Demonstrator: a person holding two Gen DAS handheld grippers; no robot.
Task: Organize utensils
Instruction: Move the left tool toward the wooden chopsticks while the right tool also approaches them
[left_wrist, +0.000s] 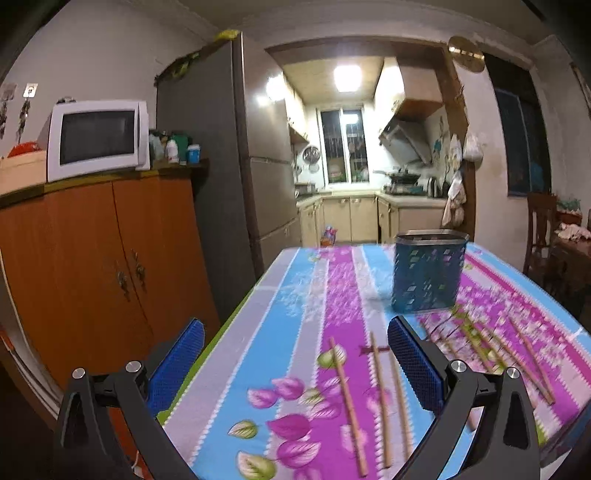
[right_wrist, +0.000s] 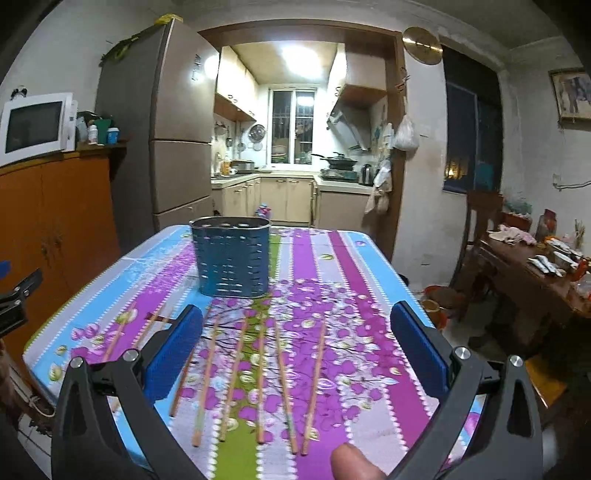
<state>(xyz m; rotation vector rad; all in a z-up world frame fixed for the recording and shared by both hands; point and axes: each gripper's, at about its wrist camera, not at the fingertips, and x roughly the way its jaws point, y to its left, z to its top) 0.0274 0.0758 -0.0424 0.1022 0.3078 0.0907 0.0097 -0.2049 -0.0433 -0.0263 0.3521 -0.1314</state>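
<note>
A blue perforated utensil holder (right_wrist: 232, 258) stands upright on the flowered tablecloth (right_wrist: 354, 295), toward the far side; it also shows in the left wrist view (left_wrist: 427, 273). Several wooden chopsticks (right_wrist: 260, 373) lie flat on the cloth in front of it, roughly parallel; they also show in the left wrist view (left_wrist: 349, 406). My right gripper (right_wrist: 295, 321) is open and empty, above the chopsticks. My left gripper (left_wrist: 295, 336) is open and empty, over the table's left front corner; a part of it shows at the left edge of the right wrist view (right_wrist: 16, 299).
An orange cabinet (left_wrist: 92, 266) with a white microwave (left_wrist: 98, 138) stands left of the table, then a grey fridge (left_wrist: 229, 166). A cluttered wooden side table (right_wrist: 535, 269) and chair (right_wrist: 480, 221) stand to the right. A fingertip (right_wrist: 351, 463) shows at the bottom.
</note>
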